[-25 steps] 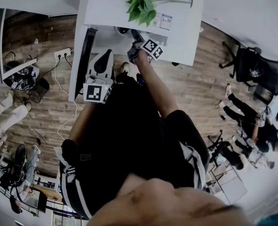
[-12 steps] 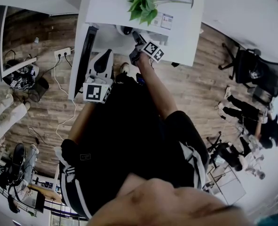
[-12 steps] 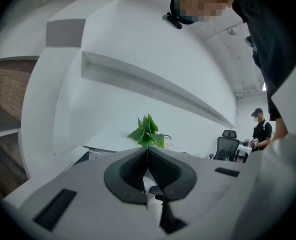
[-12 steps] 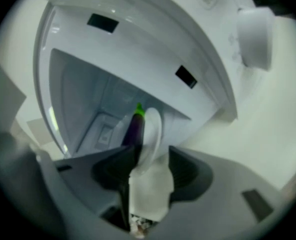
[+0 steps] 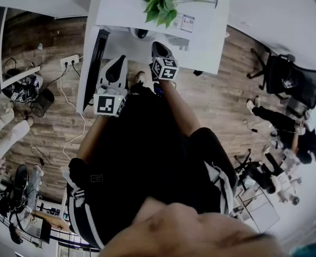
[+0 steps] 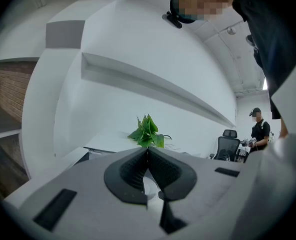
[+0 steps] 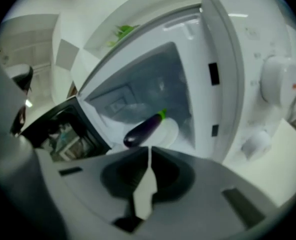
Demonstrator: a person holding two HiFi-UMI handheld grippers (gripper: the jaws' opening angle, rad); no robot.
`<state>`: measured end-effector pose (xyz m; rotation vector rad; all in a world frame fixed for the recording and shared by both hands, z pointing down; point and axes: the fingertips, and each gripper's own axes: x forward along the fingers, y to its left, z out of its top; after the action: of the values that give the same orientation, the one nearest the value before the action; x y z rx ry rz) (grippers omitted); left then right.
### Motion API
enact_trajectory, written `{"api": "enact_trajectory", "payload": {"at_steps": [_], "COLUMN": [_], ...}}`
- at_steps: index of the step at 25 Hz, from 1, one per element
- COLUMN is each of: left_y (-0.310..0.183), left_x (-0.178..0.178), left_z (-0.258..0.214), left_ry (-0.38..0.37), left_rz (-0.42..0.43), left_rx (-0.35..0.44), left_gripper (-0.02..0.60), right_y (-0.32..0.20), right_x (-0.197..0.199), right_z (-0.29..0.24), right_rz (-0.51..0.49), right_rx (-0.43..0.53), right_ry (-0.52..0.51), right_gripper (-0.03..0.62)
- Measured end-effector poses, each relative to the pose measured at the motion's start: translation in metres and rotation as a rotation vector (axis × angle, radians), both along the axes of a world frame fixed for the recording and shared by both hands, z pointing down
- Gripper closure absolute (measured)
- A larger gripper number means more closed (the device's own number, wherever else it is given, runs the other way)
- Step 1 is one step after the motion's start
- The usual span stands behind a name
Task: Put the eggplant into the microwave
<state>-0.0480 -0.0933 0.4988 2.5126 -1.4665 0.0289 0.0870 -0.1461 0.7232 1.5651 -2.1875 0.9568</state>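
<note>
Purple eggplant (image 7: 145,128) is lying on the white plate (image 7: 171,132) inside the open microwave (image 7: 223,84), the right gripper (image 7: 149,156) is just finishing closing its fingers on nothing, the left gripper (image 6: 148,156) is holding its fingers together empty, so pushing the door (image 7: 57,129) shut is probably coming next.

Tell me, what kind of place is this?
Probably an open office or lab, not a home kitchen: a black office chair stands on the wood floor, a power strip and cables lie by the white counter, and a potted plant tops it above the microwave.
</note>
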Motion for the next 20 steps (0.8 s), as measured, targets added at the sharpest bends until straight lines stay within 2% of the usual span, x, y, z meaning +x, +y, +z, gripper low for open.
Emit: {"api": "enact_trajectory", "payload": {"at_steps": [5,20], "left_y": [0.0,-0.004], "left_x": [-0.001,-0.02], "left_z": [0.001,0.004], "left_ry": [-0.015,-0.014], "left_rz": [-0.002,-0.053], "left_rx": [0.005,-0.015], "left_gripper": [0.546,0.546], "right_y": [0.009,-0.014], "right_x": [-0.013,-0.035], "right_z": [0.014,0.029], "right_rz": [-0.046,-0.079], "right_rx": [-0.058,-0.082], "right_ry": [0.036,0.053], "right_gripper": [0.557,0.557]}}
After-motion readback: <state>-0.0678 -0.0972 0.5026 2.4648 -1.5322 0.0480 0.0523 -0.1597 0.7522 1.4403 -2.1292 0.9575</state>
